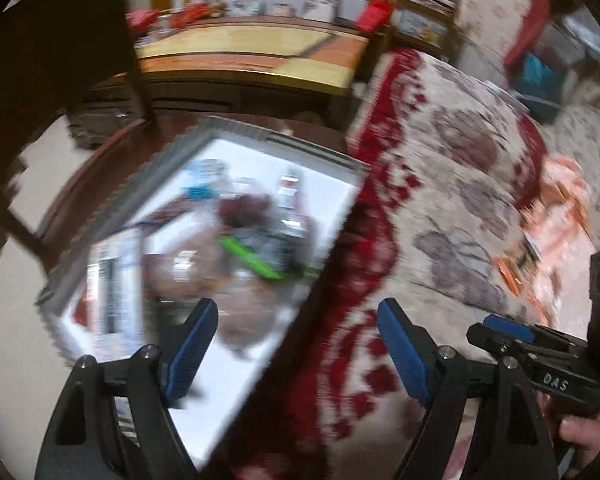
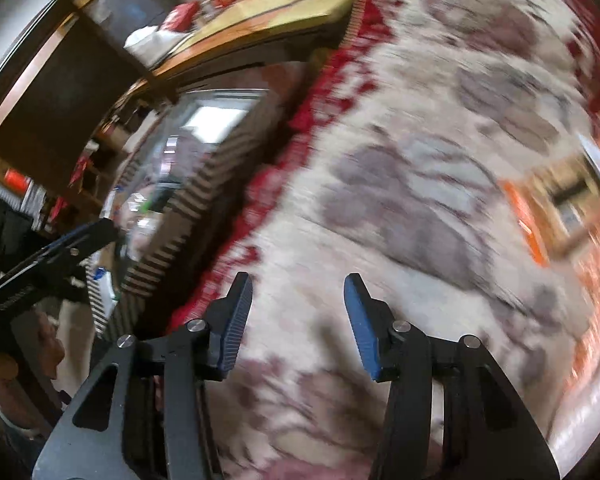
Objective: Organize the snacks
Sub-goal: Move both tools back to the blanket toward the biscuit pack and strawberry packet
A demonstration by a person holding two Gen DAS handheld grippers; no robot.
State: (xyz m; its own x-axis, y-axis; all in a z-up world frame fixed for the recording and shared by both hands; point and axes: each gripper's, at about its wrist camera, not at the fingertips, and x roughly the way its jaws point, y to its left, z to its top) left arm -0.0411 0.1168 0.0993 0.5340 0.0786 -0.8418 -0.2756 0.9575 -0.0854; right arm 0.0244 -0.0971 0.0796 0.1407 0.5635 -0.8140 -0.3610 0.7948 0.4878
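Note:
A white bin with a ribbed grey rim (image 1: 278, 142) holds several blurred snack packets (image 1: 244, 216); it sits left of a flowered sofa cover. It also shows in the right wrist view (image 2: 204, 168). An orange snack packet (image 1: 556, 236) lies on the cover at the right, and shows in the right wrist view (image 2: 556, 216) too. My left gripper (image 1: 296, 344) is open and empty over the bin's near right edge. My right gripper (image 2: 298, 320) is open and empty above the cover; it also shows in the left wrist view (image 1: 508, 332).
The cream and red flowered cover (image 1: 452, 184) fills the right side. A wooden table (image 1: 252, 52) with red packets stands behind. A dark chair (image 1: 60, 52) is at the far left. Both views are motion blurred.

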